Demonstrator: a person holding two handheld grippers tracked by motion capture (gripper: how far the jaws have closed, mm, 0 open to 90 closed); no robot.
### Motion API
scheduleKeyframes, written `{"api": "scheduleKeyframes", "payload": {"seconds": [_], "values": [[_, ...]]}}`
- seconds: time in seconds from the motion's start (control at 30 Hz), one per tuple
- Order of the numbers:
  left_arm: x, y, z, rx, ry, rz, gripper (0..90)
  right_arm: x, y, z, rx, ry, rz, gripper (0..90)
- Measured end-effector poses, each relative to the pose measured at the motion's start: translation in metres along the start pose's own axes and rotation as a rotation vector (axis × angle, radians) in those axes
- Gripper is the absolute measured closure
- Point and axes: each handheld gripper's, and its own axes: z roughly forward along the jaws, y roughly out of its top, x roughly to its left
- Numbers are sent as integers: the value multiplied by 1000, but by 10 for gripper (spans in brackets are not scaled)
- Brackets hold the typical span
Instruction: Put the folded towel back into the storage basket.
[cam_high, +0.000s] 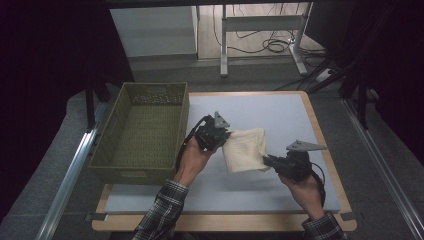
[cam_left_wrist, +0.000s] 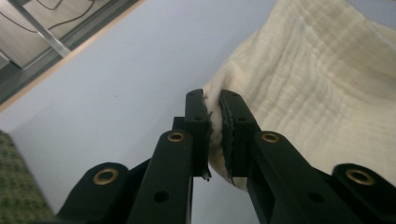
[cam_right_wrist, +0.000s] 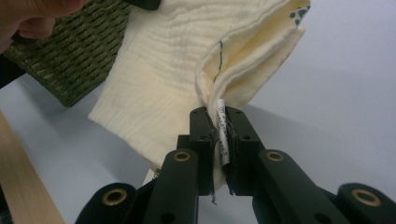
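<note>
Cream cloth (cam_high: 245, 150) folded, held over mid bench (cam_high: 280, 112), left tool (cam_high: 223, 139) clamped on its nine o'clock corner, right tool (cam_high: 266, 160) clamped on its four o'clock corner, green basket (cam_high: 120, 145) at nine o'clock.

green basket (cam_high: 142, 131) walls off the mat's (cam_high: 280, 112) left; its right side lies open.

one folded cream muslin cloth (cam_high: 245, 150) | one olive-green woven plastic basket (cam_high: 117, 165) | two black two-jaw grippers: left (cam_high: 223, 136), right (cam_high: 266, 160)
</note>
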Motion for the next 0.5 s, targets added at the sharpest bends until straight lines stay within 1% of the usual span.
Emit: {"api": "scheduleKeyframes", "payload": {"seconds": [0.03, 0.07, 0.17, 0.27, 0.5], "values": [[3, 1, -3, 0, 7, 2, 822, 2, 5, 4, 0, 6, -2, 828], [5, 1, -6, 5, 13, 8, 822, 2, 5, 4, 0, 6, -2, 828], [13, 2, -14, 8, 32, 13, 822, 4, 13, 11, -1, 22, 4, 828], [22, 2, -20, 6, 47, 8, 822, 7, 22, 17, -4, 39, 7, 828], [41, -1, -35, 6, 84, 2, 822, 21, 42, 30, -11, 58, -17, 828]]}}
